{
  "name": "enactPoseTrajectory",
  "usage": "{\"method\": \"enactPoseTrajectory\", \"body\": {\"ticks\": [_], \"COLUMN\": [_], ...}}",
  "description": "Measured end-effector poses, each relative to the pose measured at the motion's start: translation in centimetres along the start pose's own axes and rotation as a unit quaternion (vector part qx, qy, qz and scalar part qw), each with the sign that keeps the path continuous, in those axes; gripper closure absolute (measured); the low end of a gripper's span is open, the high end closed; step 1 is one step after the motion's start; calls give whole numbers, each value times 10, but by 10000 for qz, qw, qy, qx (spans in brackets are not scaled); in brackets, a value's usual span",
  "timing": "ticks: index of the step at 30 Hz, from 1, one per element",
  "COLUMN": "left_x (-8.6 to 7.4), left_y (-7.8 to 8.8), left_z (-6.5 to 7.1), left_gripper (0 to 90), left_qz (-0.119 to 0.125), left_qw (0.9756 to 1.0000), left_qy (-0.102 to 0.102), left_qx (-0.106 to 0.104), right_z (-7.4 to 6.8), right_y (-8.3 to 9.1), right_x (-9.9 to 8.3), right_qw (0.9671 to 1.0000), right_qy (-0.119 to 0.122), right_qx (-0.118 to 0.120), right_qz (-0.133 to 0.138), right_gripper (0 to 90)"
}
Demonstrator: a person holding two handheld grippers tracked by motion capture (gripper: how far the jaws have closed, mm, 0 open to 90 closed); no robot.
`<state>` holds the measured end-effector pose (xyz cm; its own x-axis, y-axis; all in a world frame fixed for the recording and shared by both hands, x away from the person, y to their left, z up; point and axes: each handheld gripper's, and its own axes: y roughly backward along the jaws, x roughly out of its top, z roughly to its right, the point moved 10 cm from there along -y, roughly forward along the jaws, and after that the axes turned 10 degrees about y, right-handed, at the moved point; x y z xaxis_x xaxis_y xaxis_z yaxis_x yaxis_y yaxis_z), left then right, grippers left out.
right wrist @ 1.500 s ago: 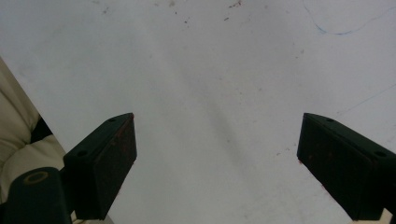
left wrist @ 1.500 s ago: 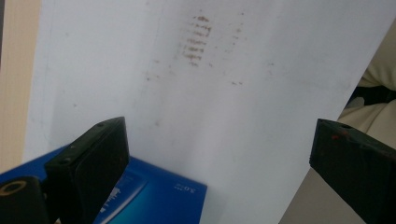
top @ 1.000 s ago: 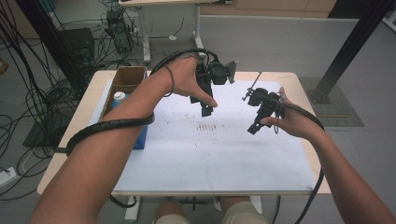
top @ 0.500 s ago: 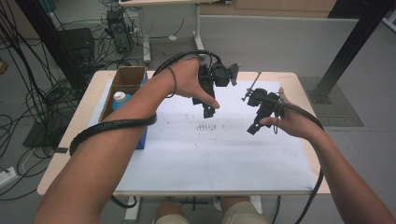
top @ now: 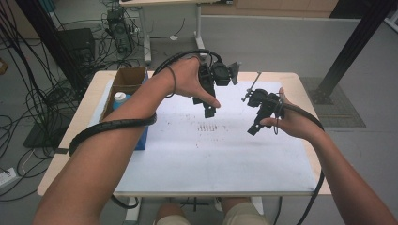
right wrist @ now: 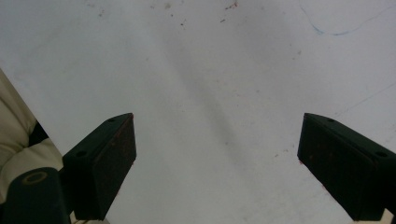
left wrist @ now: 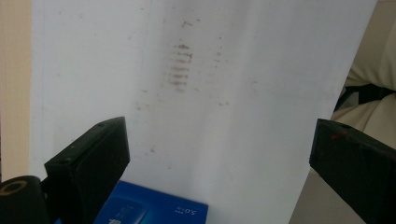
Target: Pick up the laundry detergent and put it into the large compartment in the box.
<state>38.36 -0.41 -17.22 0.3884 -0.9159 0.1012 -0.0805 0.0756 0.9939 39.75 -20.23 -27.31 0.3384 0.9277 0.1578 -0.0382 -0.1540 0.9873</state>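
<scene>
I hold both grippers above a white sheet [top: 211,154] that covers the table. My left gripper [top: 210,111] hangs over the sheet's far middle, jaws pointing down; in the left gripper view [left wrist: 219,158] its jaws stand wide apart with nothing between them. To its right, my right gripper [top: 253,130] hovers over the sheet; the right gripper view [right wrist: 217,158] shows it open over bare white surface. A patch of brownish smudge marks [top: 206,127] [left wrist: 180,65] lies on the sheet just in front of the left gripper.
A cardboard box [top: 126,79] with a white-capped bottle [top: 120,97] stands at the table's left, and a blue box [top: 141,138] [left wrist: 149,210] lies beside it. Cables cover the floor at left. A black post [top: 356,42] rises at the right rear.
</scene>
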Motion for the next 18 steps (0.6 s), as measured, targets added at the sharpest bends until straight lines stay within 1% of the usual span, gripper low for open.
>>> {"method": "enactPoseTrajectory", "body": {"ticks": [8, 15, 18], "left_x": [1, 1, 1], "left_y": [0, 1, 1], "left_z": [1, 2, 2], "left_gripper": [56, 56, 56], "left_qz": [-13, 47, 32], "left_qw": [10000, 10000, 10000], "left_qy": [-19, -28, -39], "left_qx": [3, -28, -12], "right_z": [-1, -1, -1], "right_y": [0, 0, 0], "right_x": [0, 0, 0], "right_qw": [10000, 10000, 10000], "right_qy": [-14, -3, 3], "right_qx": [2, -7, -10], "right_qz": [-7, -8, 2], "right_gripper": [118, 118, 118]}}
